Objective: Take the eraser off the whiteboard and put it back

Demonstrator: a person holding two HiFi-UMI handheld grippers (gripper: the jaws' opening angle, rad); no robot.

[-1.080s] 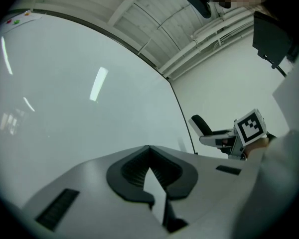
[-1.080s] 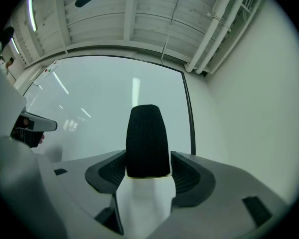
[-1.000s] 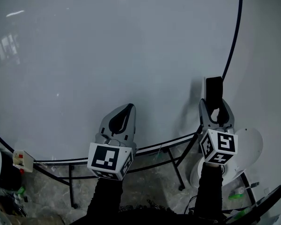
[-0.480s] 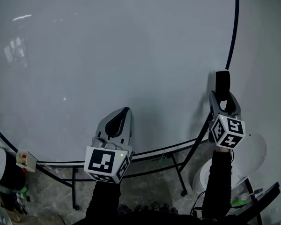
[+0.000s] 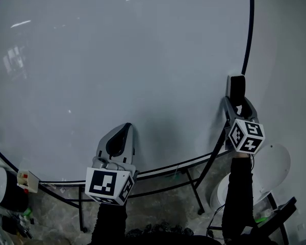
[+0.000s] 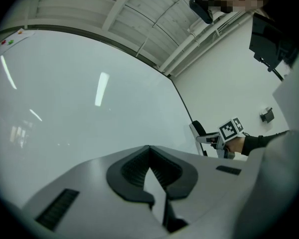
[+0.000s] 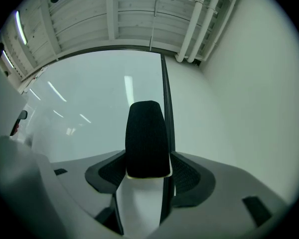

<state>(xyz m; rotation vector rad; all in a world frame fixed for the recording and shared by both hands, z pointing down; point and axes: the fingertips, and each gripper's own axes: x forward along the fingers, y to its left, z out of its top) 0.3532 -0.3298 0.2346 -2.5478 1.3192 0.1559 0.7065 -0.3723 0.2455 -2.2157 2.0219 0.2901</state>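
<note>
The right gripper [image 5: 236, 102] had carried the black-felt, white-backed eraser [image 5: 236, 87] rightward over the last second, jaws clenched on it, to the dark right rim of the glossy whiteboard [image 5: 117, 60]. Sticking it back probably remained. The left gripper [image 5: 117, 143] waited at lower centre, jaws closed on nothing.

The left gripper [image 5: 124, 130] and right gripper [image 5: 238, 105] were pale grey shells with black ribbed pads [image 6: 132, 169]. Each carried a white cube [image 5: 107, 184] of black square markers (one per face). The sleeves [image 5: 239, 198] were black.
</note>
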